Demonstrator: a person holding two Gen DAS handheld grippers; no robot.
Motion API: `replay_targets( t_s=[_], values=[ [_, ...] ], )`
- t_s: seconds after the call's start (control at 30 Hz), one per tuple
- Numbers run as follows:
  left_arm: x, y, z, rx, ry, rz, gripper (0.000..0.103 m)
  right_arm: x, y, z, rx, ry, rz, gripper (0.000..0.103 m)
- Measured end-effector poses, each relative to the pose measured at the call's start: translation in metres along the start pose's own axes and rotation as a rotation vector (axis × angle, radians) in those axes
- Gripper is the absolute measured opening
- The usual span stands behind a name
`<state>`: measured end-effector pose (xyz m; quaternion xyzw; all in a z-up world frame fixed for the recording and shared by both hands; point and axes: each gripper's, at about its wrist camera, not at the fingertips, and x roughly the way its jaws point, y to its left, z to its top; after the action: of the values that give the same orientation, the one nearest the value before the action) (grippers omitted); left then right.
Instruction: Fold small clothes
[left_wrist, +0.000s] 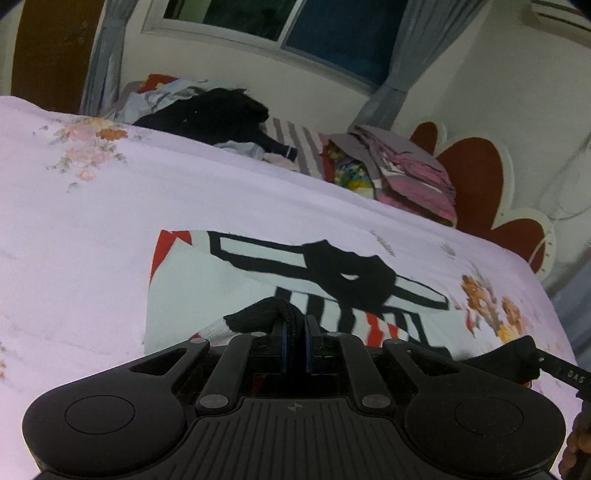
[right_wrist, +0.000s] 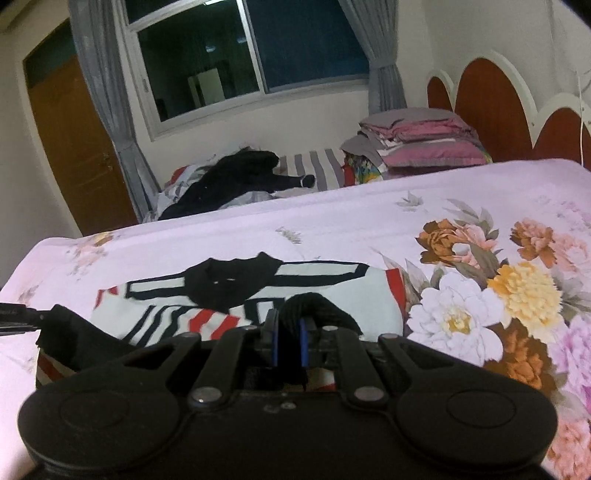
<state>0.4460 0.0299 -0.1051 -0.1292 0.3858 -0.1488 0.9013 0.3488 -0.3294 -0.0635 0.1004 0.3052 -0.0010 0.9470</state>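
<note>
A small white shirt (left_wrist: 221, 280) with black and red stripes and a black collar lies on the pink floral bedsheet (left_wrist: 184, 184). My left gripper (left_wrist: 295, 332) is shut on a fold of the shirt's black hem (left_wrist: 258, 314), held above the shirt. My right gripper (right_wrist: 288, 332) is shut on another bunch of the same black hem (right_wrist: 317, 306), over the shirt (right_wrist: 351, 291). In the left wrist view a finger (left_wrist: 565, 373) of the right gripper shows at the right edge. In the right wrist view a finger (right_wrist: 14, 317) of the left gripper enters from the left, with the hem stretched between both.
A second bed behind holds a black clothes heap (right_wrist: 236, 173) and a stack of folded pink and grey bedding (right_wrist: 424, 140). A red and white headboard (right_wrist: 487, 107) stands at the right, with a curtained window (right_wrist: 258, 55) and a brown door (right_wrist: 74, 147) behind.
</note>
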Motion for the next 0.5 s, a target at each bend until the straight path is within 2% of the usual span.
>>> replay_targets(
  t_s=[0.5],
  values=[
    [0.08,0.018,0.029,-0.122,0.05,0.083,0.008,0.095,-0.037,0.025,0.173,0.103,0.01,0.011]
  ],
)
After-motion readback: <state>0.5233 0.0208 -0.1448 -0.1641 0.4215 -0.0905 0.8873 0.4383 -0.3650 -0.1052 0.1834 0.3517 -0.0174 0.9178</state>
